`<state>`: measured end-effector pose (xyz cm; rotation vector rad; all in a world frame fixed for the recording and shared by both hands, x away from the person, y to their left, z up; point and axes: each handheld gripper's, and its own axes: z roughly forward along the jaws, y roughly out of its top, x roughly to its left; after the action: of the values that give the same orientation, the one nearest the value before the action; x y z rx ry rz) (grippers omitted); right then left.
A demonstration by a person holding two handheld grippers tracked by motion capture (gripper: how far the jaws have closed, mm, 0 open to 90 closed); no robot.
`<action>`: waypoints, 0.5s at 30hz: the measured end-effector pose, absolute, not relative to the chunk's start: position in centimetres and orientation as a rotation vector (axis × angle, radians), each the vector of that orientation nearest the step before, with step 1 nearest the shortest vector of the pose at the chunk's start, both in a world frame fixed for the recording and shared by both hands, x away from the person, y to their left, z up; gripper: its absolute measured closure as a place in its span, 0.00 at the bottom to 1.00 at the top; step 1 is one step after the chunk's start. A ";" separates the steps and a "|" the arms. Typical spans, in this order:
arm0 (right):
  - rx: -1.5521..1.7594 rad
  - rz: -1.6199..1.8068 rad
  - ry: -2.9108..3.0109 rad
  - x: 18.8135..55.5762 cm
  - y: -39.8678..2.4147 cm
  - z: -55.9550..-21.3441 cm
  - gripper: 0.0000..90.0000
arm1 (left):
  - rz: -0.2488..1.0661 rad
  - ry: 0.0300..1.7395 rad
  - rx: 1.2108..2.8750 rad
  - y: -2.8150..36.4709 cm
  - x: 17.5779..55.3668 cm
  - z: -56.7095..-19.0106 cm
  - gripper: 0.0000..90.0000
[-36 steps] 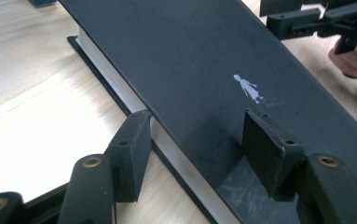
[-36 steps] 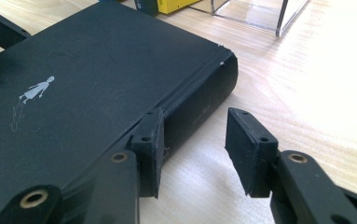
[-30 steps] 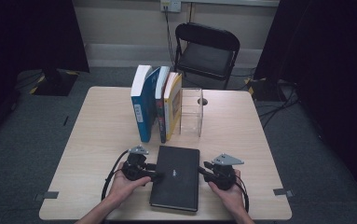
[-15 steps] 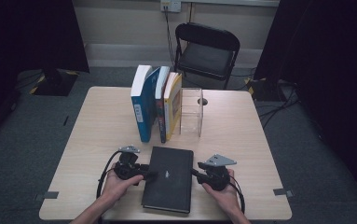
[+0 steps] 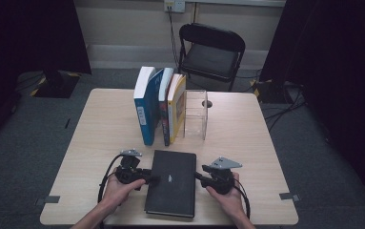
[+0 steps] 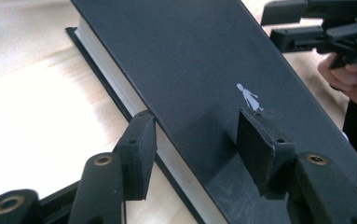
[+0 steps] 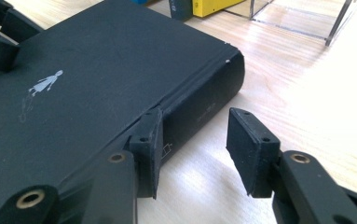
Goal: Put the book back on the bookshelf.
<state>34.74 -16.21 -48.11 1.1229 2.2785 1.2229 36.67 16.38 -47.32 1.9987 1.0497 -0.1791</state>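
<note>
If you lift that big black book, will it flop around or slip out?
The black book looks thick with a hard cover, so it would probably stay stiff rather than flop. Its thick block of pages suggests it is fairly heavy for its size. The cover looks smooth and matte, so it might slide a little on the wooden table if pushed. Lying flat, it should not tip or roll.

Closed black hardcover book [image 5: 171,182] with small pale figure on cover, apparently flat near table's front edge.

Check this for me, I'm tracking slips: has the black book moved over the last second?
Yes. The black book has slid slightly left across the table, judged against the standing books beyond it.
</note>
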 end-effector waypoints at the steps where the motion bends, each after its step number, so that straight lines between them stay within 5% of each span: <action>1: 1.119 1.221 2.276 34.8 -16.1 -48.1 0.63 | -0.178 1.057 1.996 16.5 36.5 -47.3 0.54; 15: 1.134 1.204 2.248 35.0 -15.9 -48.2 0.51 | -0.095 1.130 1.937 15.6 36.8 -47.7 0.42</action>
<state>34.96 -15.95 -48.23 1.1342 2.2485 1.2044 36.80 15.56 -47.68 1.9372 1.1299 -0.0952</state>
